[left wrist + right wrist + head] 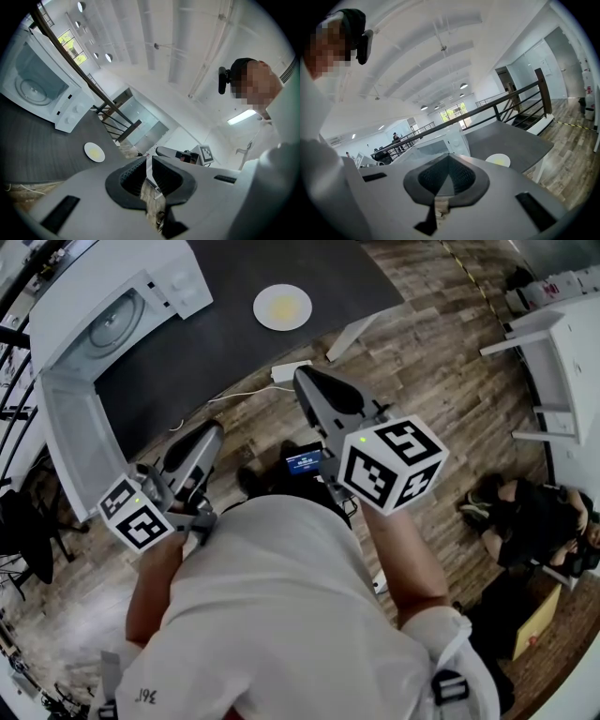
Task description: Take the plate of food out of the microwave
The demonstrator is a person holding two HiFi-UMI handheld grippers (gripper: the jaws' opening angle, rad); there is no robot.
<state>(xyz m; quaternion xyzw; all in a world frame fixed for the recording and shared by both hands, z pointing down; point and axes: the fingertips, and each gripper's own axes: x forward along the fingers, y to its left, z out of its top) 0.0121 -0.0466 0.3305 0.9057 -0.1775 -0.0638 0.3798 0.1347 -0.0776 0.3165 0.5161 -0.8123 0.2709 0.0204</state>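
Head view: a round white plate (282,307) with a pale yellow patch of food lies on the dark bench (234,352), outside the open microwave (112,315). Left gripper view: the left tongs (149,160) stand slightly apart — nothing between them. Right gripper view: the right tongs (449,155) are closed — empty.

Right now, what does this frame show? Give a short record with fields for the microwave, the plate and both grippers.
microwave: on the dark table, door open, turntable bare
plate: on the table, apart from the microwave, yellow food on it, untouched
left gripper: jaws slightly apart, empty, away from the table
right gripper: jaws together, empty, away from the table
task state: plate is out
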